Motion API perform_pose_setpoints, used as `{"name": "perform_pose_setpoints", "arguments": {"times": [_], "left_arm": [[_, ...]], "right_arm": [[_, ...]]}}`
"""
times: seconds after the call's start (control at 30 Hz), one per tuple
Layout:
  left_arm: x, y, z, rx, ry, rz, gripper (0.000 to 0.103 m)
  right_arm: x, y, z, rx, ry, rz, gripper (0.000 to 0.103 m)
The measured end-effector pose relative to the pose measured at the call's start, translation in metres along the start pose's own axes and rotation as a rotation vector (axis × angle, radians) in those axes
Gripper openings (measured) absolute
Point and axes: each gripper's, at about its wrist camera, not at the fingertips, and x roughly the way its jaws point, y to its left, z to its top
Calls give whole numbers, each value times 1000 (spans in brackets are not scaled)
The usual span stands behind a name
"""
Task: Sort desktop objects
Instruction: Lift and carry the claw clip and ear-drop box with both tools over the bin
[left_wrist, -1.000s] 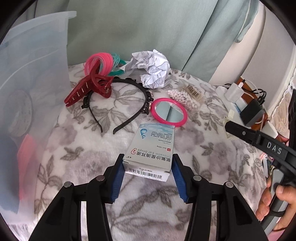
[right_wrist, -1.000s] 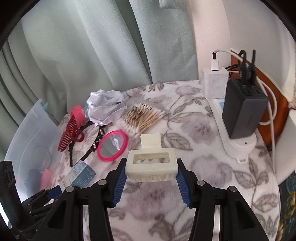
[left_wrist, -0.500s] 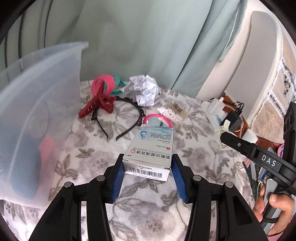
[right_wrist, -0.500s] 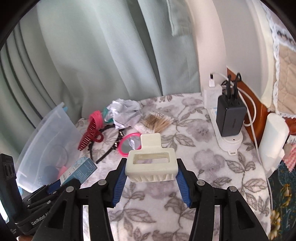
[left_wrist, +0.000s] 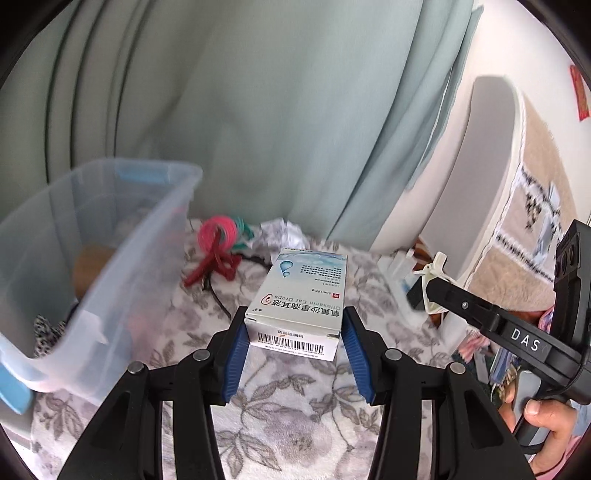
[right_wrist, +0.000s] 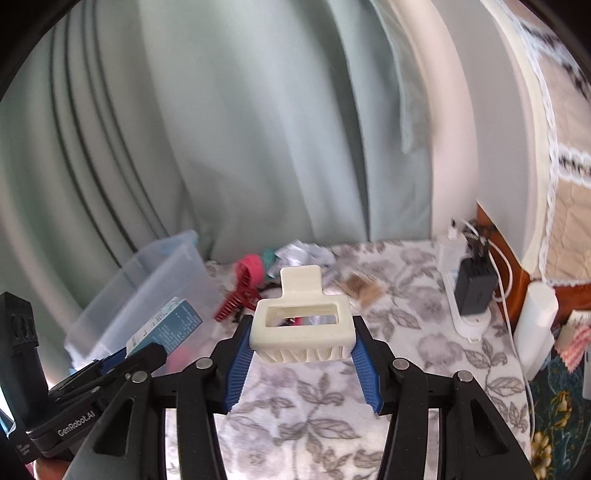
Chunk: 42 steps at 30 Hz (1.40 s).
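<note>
Both grippers are carrying loads above the flowered cloth (right_wrist: 314, 398) right now. The left gripper (left_wrist: 295, 338) is pinching a box of ear drops (left_wrist: 301, 295) by its near end, blue pads pressed against both sides, with most of the box sticking out forward past the grip. The right gripper (right_wrist: 301, 345) is squeezing a cream hair claw (right_wrist: 301, 325) across its width, its tab pointing away from the camera.

The risks here look real. The box is being held only at its barcode end, so a quick swing toward the clear bin (left_wrist: 110, 258) could be letting it pivot or slide out between the pads. The bin wall is standing just left of the box, and clipping that rim on the way over could be knocking the box loose or shoving the bin. The hair claw is smooth, hard plastic with rounded shoulders; it could be squirting out if the squeeze eases. The two grippers are also working close together, so they could be bumping each other if both head for the bin at once.

As for looks, the box is white and pale blue cardboard with a droplet picture, printed lines and a red mark on top, corners crisp and unopened as far as can be told. It is hanging over the cloth, near the bin, in front of the red hair clip (left_wrist: 212, 264), pink bands (left_wrist: 218, 234) and crumpled paper (left_wrist: 282, 234).
</note>
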Motion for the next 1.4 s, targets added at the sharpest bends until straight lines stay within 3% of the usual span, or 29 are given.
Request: {"name": "perform_pose_setpoints", "arguments": {"times": [0.3, 0.5, 0.77, 1.07, 1.4], "left_arm": [[-52, 24, 16, -27, -130, 35, 51], [-88, 55, 23, -75, -219, 103, 51], [-120, 101, 27, -157, -294, 204, 51], [-126, 135, 29, -208, -299, 274, 51], [-108, 159, 30, -239, -243, 293, 51]], "right_arm": [[-32, 48, 18, -77, -71, 109, 54], [-36, 85, 28, -141, -103, 183, 54], [-25, 132, 31, -231, -82, 277, 54], [-7, 173, 30, -294, -33, 360, 54], [20, 209, 4, -338, 102, 387, 54]]}}
